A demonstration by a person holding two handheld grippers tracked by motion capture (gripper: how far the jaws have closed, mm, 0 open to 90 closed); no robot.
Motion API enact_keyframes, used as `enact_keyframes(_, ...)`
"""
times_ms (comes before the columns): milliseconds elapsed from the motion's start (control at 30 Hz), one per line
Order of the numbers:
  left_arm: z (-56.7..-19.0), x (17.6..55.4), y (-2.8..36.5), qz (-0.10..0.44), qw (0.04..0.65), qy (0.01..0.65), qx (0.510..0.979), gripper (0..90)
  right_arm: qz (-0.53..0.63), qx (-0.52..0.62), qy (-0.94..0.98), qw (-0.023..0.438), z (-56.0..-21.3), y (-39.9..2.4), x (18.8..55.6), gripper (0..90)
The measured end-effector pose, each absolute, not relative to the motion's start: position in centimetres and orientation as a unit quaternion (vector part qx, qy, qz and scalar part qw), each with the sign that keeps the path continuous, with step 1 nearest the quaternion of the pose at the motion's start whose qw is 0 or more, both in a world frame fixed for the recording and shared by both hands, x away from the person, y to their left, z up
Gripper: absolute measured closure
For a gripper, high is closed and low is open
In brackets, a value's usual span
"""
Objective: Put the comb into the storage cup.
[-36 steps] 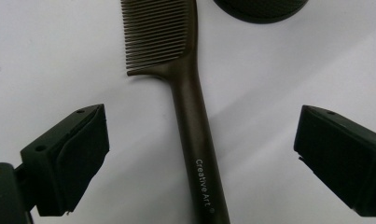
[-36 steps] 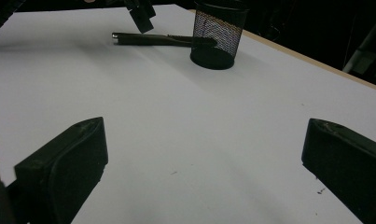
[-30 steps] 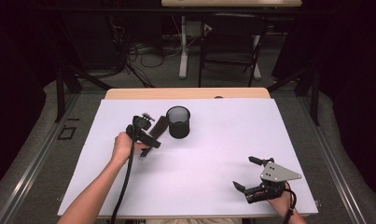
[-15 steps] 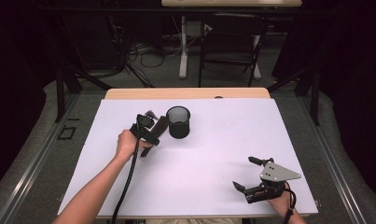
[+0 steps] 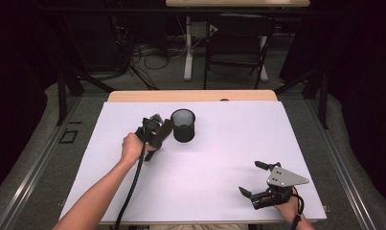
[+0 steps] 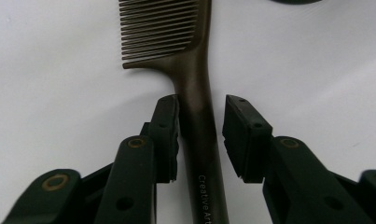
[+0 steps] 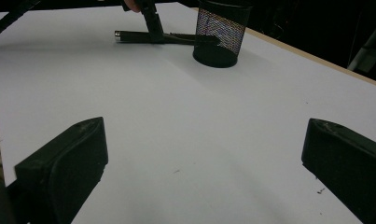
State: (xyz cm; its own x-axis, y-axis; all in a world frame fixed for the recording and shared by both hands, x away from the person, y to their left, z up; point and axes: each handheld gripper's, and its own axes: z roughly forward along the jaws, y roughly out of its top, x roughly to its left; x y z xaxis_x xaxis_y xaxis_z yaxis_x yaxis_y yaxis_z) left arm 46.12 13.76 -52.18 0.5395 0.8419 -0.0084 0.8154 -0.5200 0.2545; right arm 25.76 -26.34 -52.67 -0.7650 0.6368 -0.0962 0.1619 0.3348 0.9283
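- The desk (image 5: pixel 214 191) carries a white sheet across nearly all of its top, with a strip of bare wood along the far edge.
- The person's left forearm (image 5: pixel 104 191) comes in from the near edge toward the far-left part of the desk, and the left gripper (image 5: pixel 154 133) now sits over the comb, closer to the cup than it was a second ago.
- Its jaws have just been closing: in the left gripper view the comb's handle (image 6: pixel 199 135) lies between them, one pad (image 6: pixel 167 135) touching its side, the other pad (image 6: pixel 239 135) with a thin gap left. The grip looks about to land but is not yet firm.
- The right gripper (image 5: pixel 258 181) rests near the near-right corner, jaws wide apart with nothing between them, unmoved over that second.
- The black mesh cup (image 5: pixel 183 125) stands upright toward the far edge, left of centre. Its inside looks empty from above, though the dark mesh makes this hard to be sure of.
- The comb (image 7: pixel 167 37) lies flat on the sheet just beside the cup's left side, its toothed end toward the cup; lifting it into the cup is probably next.
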Motion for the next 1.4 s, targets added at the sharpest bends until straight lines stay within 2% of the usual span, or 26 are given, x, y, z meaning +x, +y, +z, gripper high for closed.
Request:
enact_keyframes(600,-52.6,46.4,13.8,0.057,0.106,0.492,0.862,72.3,0.522,0.253,0.782,0.227,-52.5,-26.4,25.6,0.0)
enact_keyframes(1400,-50.3,45.9,16.1,0.085,0.204,0.494,0.841,72.4,0.521,0.254,0.782,0.230,-52.5,-26.4,25.7,0.0)
